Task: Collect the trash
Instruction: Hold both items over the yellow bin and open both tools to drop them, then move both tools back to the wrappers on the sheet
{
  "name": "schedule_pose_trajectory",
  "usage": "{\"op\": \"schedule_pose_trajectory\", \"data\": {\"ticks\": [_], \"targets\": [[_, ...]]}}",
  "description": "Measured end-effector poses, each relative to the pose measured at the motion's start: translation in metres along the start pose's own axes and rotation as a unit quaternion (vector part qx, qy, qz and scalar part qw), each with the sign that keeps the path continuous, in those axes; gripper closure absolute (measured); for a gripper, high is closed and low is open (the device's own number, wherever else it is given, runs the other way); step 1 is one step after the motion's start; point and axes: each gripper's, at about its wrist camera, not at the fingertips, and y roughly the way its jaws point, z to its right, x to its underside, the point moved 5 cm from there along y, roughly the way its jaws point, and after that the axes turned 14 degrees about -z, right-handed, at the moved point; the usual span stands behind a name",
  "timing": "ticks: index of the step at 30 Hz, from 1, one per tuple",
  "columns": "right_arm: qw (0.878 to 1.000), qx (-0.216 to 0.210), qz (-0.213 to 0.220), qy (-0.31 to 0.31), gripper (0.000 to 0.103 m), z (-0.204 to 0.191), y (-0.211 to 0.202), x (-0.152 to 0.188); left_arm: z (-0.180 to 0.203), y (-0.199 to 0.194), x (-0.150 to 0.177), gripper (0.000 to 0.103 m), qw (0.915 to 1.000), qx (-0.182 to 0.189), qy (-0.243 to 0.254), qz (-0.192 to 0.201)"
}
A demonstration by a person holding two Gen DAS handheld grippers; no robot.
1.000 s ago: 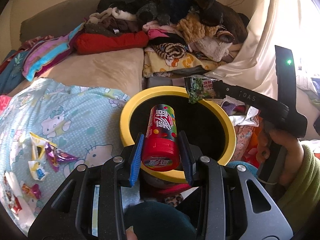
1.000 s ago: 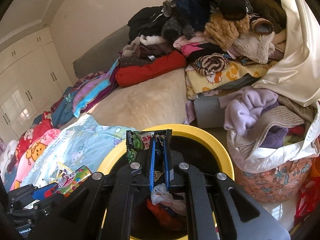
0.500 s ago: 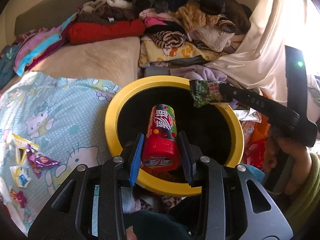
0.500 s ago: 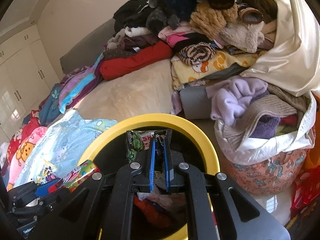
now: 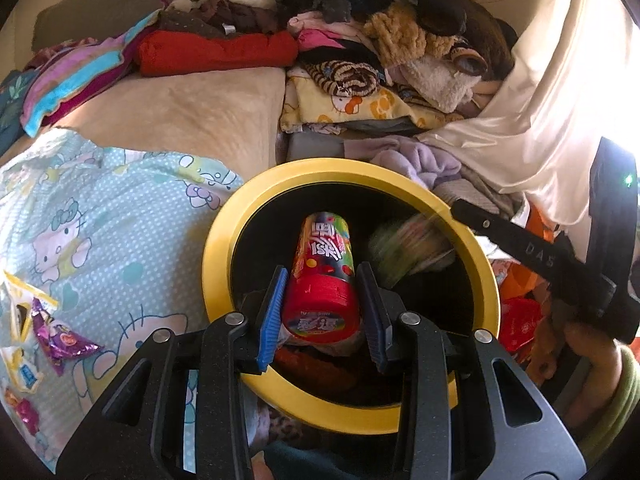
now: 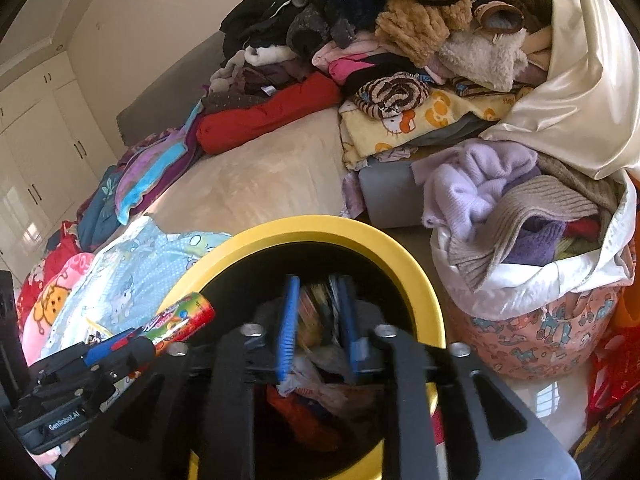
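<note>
Left wrist view, centre: the left gripper (image 5: 322, 312) holds a candy tube (image 5: 322, 280) over the mouth of the yellow-rimmed bin (image 5: 224, 248). The tube's long axis runs up the frame, along the line of the fingers and leaning slightly to the right. Its red cap end sits low, between the blue pads (image 5: 272, 316); its far end points up the frame into the dark interior of the bin. The jaws are opening. The left pad is at the cap's edge, while a narrow gap shows beside the right pad, so whether the grasp is firm cannot be told.

Same view, right of centre: a blurred green wrapper (image 5: 408, 244) appears inside the bin, just below the tip of the right gripper (image 5: 466, 210), which enters from the right edge in a person's hand (image 5: 576, 344).

Right wrist view, lower centre: the right gripper's jaws are opening, its blue pads apart. The blurred wrapper shows between them against the bin's interior, and it is not clear that either pad presses on it.

Left wrist view, lower left: several loose wrappers (image 5: 60, 340) lie on a pale blue cartoon-print sheet (image 5: 100, 220). Upper half: a heap of clothes (image 5: 360, 40).
</note>
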Motion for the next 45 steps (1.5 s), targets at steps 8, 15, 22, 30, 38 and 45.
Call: {"op": "schedule_pose_trajectory", "data": {"ticks": [8, 15, 22, 30, 38, 45], "targets": [[1.000, 0.000, 0.003, 0.008, 0.058, -0.001, -0.001, 0.001, -0.004, -0.020, 0.008, 0.033, 0.9992, 0.004, -0.024, 0.031], [1.000, -0.002, 0.004, 0.002, 0.049, -0.007, -0.003, 0.002, -0.004, -0.041, 0.016, 0.011, 0.9981, -0.019, -0.025, 0.053], [1.000, 0.000, 0.005, -0.012, 0.042, -0.023, -0.006, 0.005, -0.010, -0.062, 0.022, 0.011, 0.9963, -0.036, -0.031, 0.071], [0.999, -0.006, 0.007, -0.031, 0.038, -0.043, -0.011, 0.009, -0.019, -0.083, 0.031, 0.011, 0.9942, -0.047, -0.038, 0.090], [0.998, -0.021, 0.015, -0.059, 0.034, -0.069, -0.023, 0.013, -0.033, -0.107, 0.035, 0.011, 0.9899, -0.053, -0.060, 0.117], [0.996, -0.035, 0.013, -0.087, 0.032, -0.094, -0.029, 0.020, -0.046, -0.126, 0.041, 0.011, 0.9860, -0.062, -0.074, 0.136]]}}
